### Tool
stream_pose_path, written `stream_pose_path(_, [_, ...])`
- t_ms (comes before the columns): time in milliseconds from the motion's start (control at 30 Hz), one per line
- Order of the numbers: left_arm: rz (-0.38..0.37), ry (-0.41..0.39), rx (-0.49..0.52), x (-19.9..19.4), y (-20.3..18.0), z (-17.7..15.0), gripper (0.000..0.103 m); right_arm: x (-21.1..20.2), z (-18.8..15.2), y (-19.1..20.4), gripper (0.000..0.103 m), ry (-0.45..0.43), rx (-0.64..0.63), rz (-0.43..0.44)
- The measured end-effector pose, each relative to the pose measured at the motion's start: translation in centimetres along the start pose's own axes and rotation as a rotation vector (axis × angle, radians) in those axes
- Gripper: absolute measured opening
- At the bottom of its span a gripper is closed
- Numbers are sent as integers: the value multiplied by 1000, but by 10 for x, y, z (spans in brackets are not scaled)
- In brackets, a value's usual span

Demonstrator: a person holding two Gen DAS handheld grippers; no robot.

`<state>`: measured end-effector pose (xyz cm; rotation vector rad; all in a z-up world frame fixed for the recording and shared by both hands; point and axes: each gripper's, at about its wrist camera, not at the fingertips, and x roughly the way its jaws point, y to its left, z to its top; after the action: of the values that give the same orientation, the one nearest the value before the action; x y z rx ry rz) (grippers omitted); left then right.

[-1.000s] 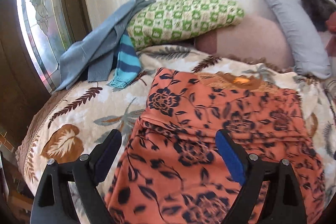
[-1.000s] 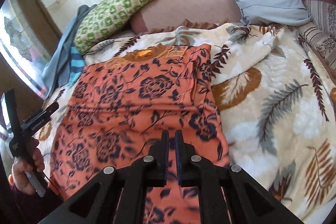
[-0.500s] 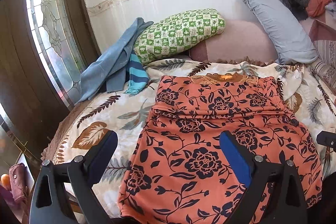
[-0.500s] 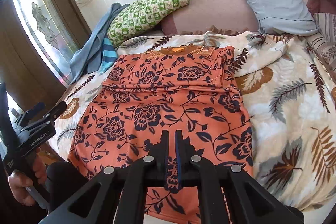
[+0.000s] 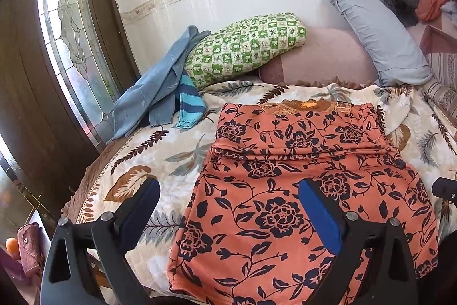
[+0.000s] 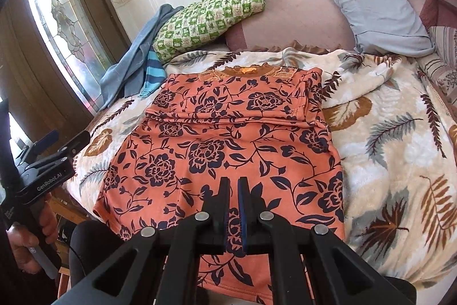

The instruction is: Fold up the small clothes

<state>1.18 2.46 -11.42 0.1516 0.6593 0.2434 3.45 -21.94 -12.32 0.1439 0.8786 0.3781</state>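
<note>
An orange dress with dark flowers (image 5: 285,185) (image 6: 228,139) lies flat on the bed, sleeves tucked in under a fold ridge across its upper part, hem at the near bed edge. My left gripper (image 5: 228,199) hovers open over the dress's lower left part, its blue-padded fingers (image 5: 317,207) wide apart and holding nothing. In the right wrist view the left gripper (image 6: 70,137) sits at the left edge, held by a hand (image 6: 25,242). My right gripper (image 6: 233,185) is shut above the hem's middle; I see no cloth clamped between its pads.
A leaf-print blanket (image 6: 385,133) covers the bed. Against the wall lean a green checked pillow (image 5: 245,47), a grey pillow (image 5: 380,39), a pink cushion (image 6: 294,16) and blue clothes (image 5: 160,87). A glazed door (image 5: 68,42) stands at the left.
Both grippers have drawn back toward the near bed edge and risen slightly, so more of the dress and bed shows. The dress lies as before; the jaws kept their states.
</note>
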Motion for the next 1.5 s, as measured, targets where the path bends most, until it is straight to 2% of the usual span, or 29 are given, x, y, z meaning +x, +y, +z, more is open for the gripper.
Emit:
stream_pose_path(200, [7,31,11,6,6,-9,98,0,-6,5,8,-3,-29,13])
stream_pose_path(233, [0,49,11,8,10,-13,98,2,-7,4,10,4,-29,19])
stream_pose_path(300, [-1,95,0,16,20,-24,98,5,-10,1,21,24,-17,27])
stream_pose_path(333, [4,124,-7,21,27,-32,98,7,-13,-3,35,37,-2,37])
stream_pose_path(367, [13,151,-15,25,35,-40,98,9,-16,-8,59,46,18,44])
stream_pose_path(400, [28,179,-26,30,45,-49,98,10,-19,-15,68,49,48,51])
stream_pose_path(433, [47,203,-38,35,55,-56,98,10,-24,-23,71,38,86,52])
stream_pose_path(567, [129,292,-132,50,109,-78,98,18,-37,-55,71,84,195,62])
stream_pose_path(733, [95,382,-320,58,168,-94,98,25,-50,-97,71,132,352,81])
stream_pose_path(867, [30,446,-353,70,169,-99,97,24,-55,-120,71,136,429,77])
stream_pose_path(1000, [-58,520,-350,88,148,-106,96,22,-59,-130,71,127,470,98])
stream_pose_path(1067, [-82,552,-340,97,136,-111,91,22,-59,-130,71,132,465,97])
stream_pose_path(1133, [-106,596,-321,108,124,-115,79,22,-60,-131,71,133,465,101])
stream_pose_path(1167, [-126,619,-322,113,120,-119,76,22,-60,-131,71,133,468,100])
stream_pose_path(1233, [-152,662,-345,121,116,-126,59,23,-61,-133,71,136,478,103])
stream_pose_path(1300, [-194,689,-361,125,111,-131,47,24,-62,-136,71,147,493,102])
stream_pose_path(1400, [-205,667,-311,123,102,-130,38,23,-65,-145,71,164,514,81])
stream_pose_path(1500, [-210,664,-289,124,99,-128,36,23,-71,-156,71,203,548,78])
